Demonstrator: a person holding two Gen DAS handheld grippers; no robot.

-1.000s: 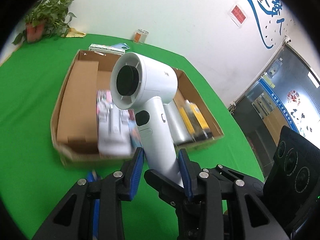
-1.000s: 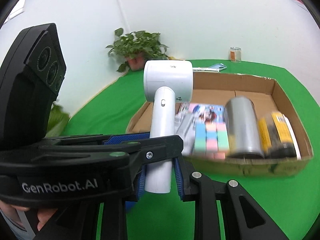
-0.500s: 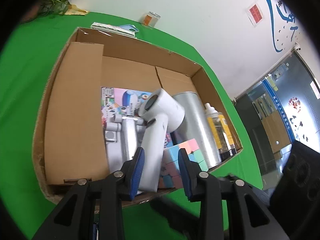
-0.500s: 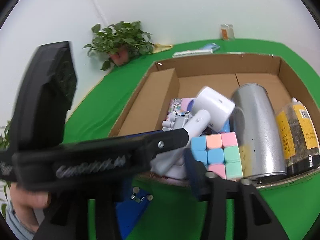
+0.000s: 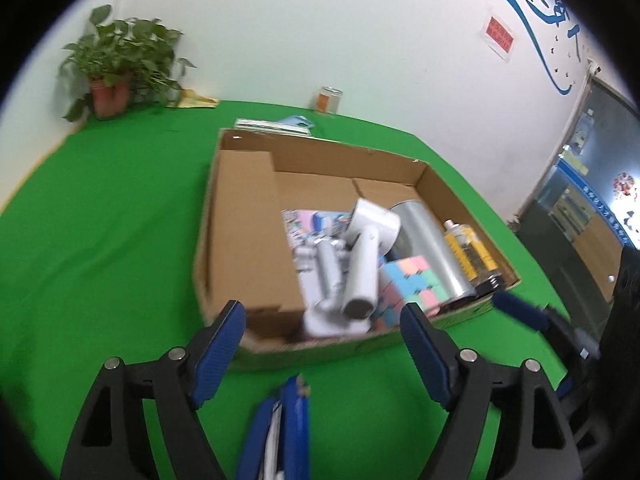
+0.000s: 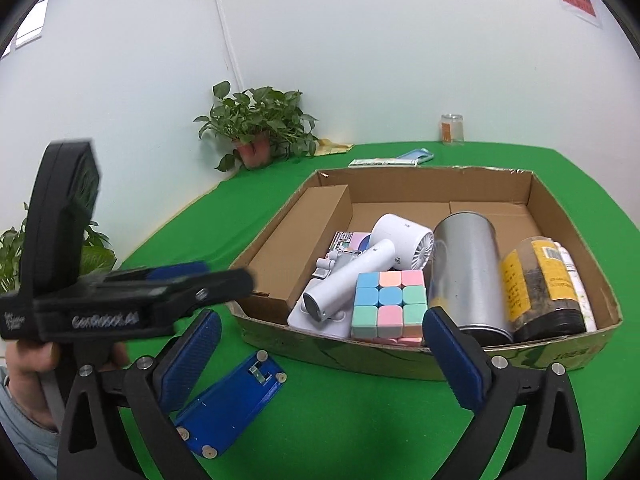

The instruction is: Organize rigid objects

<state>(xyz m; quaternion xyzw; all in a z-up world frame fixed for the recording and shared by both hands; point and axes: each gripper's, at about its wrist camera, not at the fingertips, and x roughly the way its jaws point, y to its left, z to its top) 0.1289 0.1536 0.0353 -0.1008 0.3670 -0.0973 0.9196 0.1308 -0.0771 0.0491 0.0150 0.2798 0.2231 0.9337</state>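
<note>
Over the green table point(image 6: 400, 420), I have both tongs spreading apart at this moment, with nothing between the pads of either one. My left gripper point(image 5: 320, 340) hovers just short of the near wall of the cardboard box point(image 5: 344, 348), its blue pads either side of open air. My right gripper point(image 6: 320, 352) stands wider still, likewise clear of everything.

The white hair dryer point(image 6: 384, 248) lies inside the box — handle end toward me, round head toward the far wall — resting across a grey-and-white plastic part point(image 6: 332, 264) and leaning against the pastel puzzle cube point(image 6: 388, 300). Neither gripper touches it.

To the cube's right lies a silver metal can point(image 6: 468, 268) on its side, and beyond that a yellow-labelled jar point(image 6: 536, 284) against the box's right wall. A plain brown carton point(image 6: 304, 240) fills the left side of the box, and a colourful printed pack point(image 5: 308, 220) shows under the dryer's head.

Outside the box, a blue hinged piece point(image 6: 232, 400) lies on the table near my right gripper's left finger. A potted plant point(image 6: 256, 128), a small glass jar point(image 6: 452, 128) and some flat packets point(image 6: 396, 159) sit along the table's far edge. A hand point(image 6: 28, 364) holding the left gripper shows at the right view's lower left.
</note>
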